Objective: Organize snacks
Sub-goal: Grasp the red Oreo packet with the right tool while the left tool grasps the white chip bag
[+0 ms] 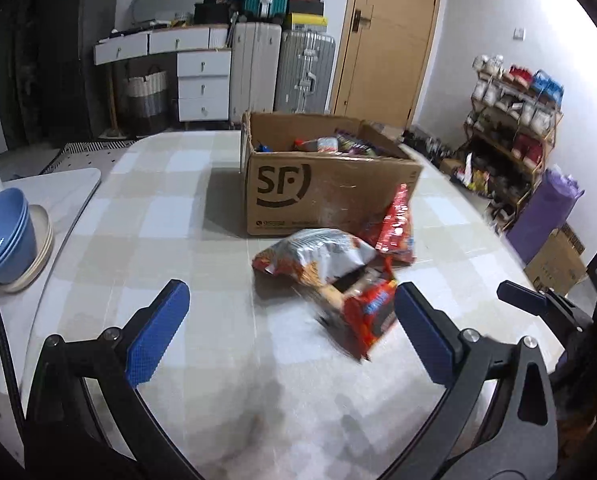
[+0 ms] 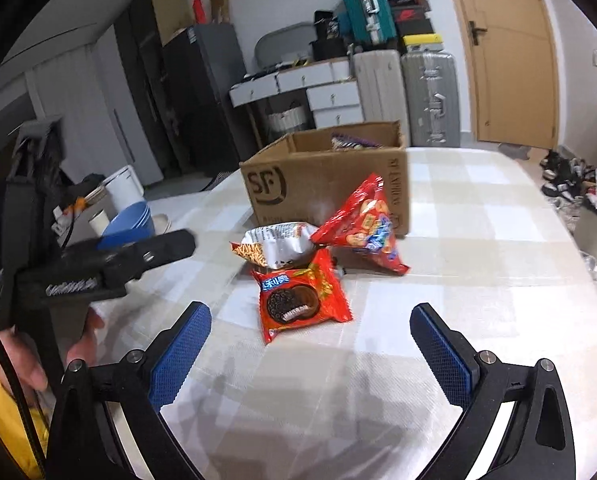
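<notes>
Snacks lie on the checked table (image 2: 478, 248) just in front of the cardboard box (image 2: 330, 184): a silver chip bag (image 2: 282, 244), a red biscuit bag (image 2: 362, 224) leaning on the box, and a red cookie pack (image 2: 302, 300) nearest the grippers. Left gripper (image 1: 290, 332) and right gripper (image 2: 310, 352) both hover spread wide and empty, short of the cookie pack.

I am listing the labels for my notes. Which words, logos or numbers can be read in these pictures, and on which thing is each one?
"SF": large logo on the front of the cardboard box, also seen in the right wrist view.
Small print under that logo and along the box side: too small to read.
Cookie packet: blue and white lettering, too blurred to read.
Silver chip bag and red snack bag: print unreadable.
</notes>
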The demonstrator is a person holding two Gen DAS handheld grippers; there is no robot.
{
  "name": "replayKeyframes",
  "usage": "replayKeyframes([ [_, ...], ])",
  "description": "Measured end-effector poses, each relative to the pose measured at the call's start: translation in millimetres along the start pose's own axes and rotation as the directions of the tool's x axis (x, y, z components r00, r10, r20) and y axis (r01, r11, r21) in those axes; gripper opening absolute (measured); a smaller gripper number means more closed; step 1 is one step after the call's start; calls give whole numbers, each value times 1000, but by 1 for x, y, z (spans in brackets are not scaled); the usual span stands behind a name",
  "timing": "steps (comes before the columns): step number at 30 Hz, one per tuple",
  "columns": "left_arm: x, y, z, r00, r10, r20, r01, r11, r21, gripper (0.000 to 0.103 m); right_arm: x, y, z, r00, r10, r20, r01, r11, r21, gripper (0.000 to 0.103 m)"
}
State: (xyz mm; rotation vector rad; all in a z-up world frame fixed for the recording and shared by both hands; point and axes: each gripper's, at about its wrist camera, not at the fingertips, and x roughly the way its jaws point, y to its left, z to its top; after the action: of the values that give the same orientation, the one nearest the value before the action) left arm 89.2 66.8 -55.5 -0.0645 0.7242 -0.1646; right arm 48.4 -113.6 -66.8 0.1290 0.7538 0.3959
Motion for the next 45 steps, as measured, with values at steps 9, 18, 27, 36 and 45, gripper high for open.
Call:
replayKeyframes([
  [9,84,3,30,985,-66,-159,66,998,-5,102,64,7,14,988,48,-147,-58,996,-64,99],
  [18,161,-1,49,942,-146,-303,126,988,-85,102,113,13,16,971,23,-240,-43,996,-79,87],
  [27,199,-9,69,937,-139,-320,111,988,-106,102,128,14,17,968,-46,-248,21,994,-103,66],
  [36,211,-12,80,934,-121,-337,91,990,-104,101,122,9,14,973,19,-228,-32,998,-53,53],
  [45,230,-12,85,933,-100,-345,53,988,-143,90,100,-17,7,974,93,-206,-91,996,19,52],
])
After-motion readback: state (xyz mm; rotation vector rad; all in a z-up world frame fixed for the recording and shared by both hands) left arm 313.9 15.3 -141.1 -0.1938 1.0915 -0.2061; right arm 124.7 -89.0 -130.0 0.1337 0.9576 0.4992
